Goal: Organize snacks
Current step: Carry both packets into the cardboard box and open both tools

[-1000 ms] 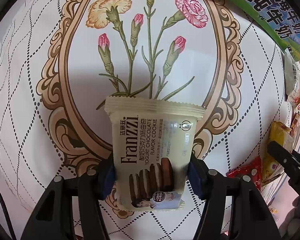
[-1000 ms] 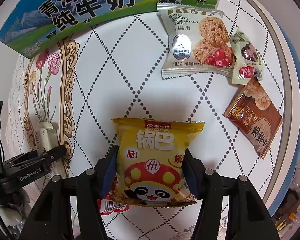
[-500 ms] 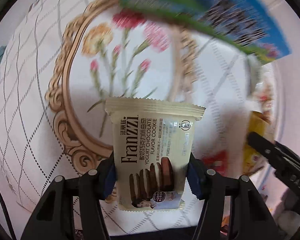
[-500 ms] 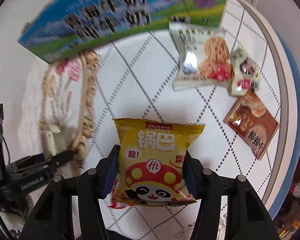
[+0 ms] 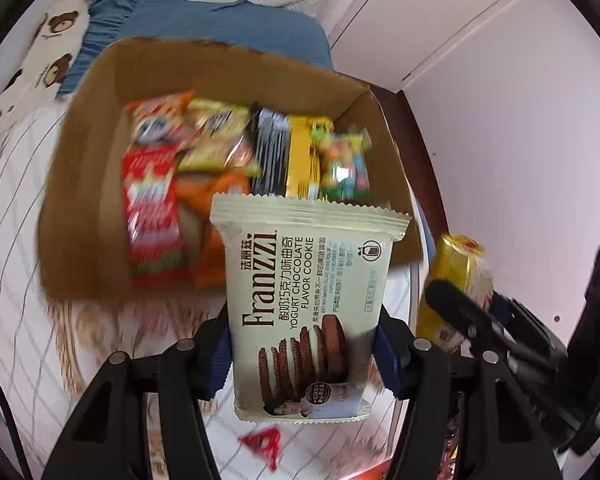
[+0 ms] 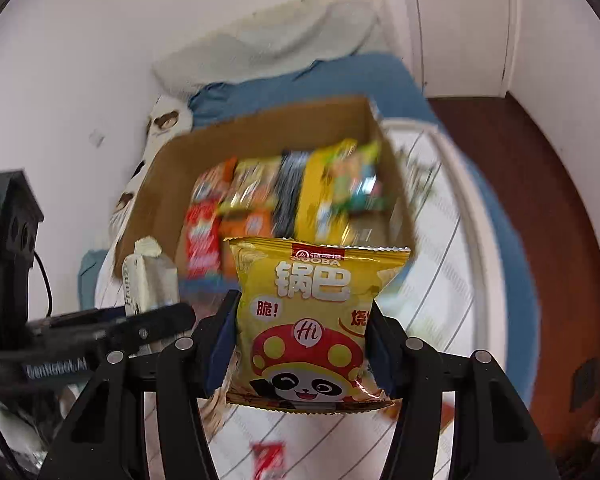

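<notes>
Both grippers tilted down above the box (image 5: 100, 200), left gripper (image 5: 304, 354) clenching cookie pack (image 5: 308, 308), right gripper (image 6: 300, 352) crisp bag (image 6: 312, 328).

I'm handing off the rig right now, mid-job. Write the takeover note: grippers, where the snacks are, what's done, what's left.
Left gripper: shut on the Franzzi cookie pack, held up in the air.
Right gripper: shut on the yellow panda snack bag, also in the air.
Cardboard box: open, ahead of both grippers, several snack packs already inside.
Done: both packs picked up.
Left: drop both into the box. One red packet lies on the table below; any other snacks there are out of view.
</notes>
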Demonstrator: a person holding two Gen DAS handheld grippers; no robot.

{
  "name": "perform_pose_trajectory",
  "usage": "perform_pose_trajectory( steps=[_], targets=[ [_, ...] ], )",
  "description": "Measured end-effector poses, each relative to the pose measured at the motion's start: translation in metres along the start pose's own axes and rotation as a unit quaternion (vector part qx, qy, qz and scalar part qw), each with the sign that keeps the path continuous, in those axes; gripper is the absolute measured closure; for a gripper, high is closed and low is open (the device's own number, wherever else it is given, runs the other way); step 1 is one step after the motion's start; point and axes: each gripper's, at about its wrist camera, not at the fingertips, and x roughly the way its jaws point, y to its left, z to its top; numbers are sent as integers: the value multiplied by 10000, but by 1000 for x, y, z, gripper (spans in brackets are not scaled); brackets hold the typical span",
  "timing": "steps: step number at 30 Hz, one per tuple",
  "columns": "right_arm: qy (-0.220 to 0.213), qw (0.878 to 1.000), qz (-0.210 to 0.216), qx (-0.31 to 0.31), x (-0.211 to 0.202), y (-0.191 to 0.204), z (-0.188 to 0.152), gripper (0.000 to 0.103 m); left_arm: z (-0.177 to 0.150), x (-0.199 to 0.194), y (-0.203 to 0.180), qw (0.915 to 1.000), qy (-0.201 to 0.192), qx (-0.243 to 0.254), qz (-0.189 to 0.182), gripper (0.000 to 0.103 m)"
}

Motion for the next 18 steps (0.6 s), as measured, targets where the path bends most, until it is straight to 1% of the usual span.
perform_pose_trajectory(
  steps=[1, 3, 4, 6, 7, 8, 10, 12, 14, 16, 17, 18],
  targets=[
    [1, 10000, -20, 6, 4, -3, 9, 44, 19, 11, -2, 9999, 106, -33, 23, 46],
    [96, 9999, -56, 11, 18, -10, 29, 44, 43, 28, -3, 9996, 271, -86, 43, 46],
    [147, 9999, -47, 42, 25, -12, 36, 44, 57, 41, -2, 9988, 450, -184, 24, 46],
    [285, 9995, -55, 85, 41, -17, 50, 44, 73, 60, 0, 9973, 679, -274, 12, 46],
    [234, 9996, -116, 109, 46, -22, 53, 44, 80, 68, 0, 9966, 771, -284, 57, 46],
    [308, 9994, -98, 120, 55, -26, 58, 44, 87, 76, 1, 9960, 842, -305, 75, 46],
    [445, 9989, -115, 116, 69, -29, 65, 44, 96, 90, 2, 9941, 1017, -378, 86, 46],
    [581, 9982, -107, 136, 84, -32, 67, 44, 106, 103, 5, 9918, 1176, -502, -10, 46],
    [660, 9976, -72, 183, 88, -42, 64, 43, 108, 114, 5, 9891, 1370, -533, -109, 45],
    [814, 9964, -7, 218, 96, -44, 63, 43, 104, 120, 5, 9875, 1481, -524, -85, 45],
    [883, 9957, 0, 277, 97, -46, 61, 37, 103, 123, 4, 9870, 1527, -494, -89, 45],
    [918, 9953, -14, 301, 98, -49, 58, 20, 102, 125, 4, 9872, 1520, -477, -65, 45]
  ],
)
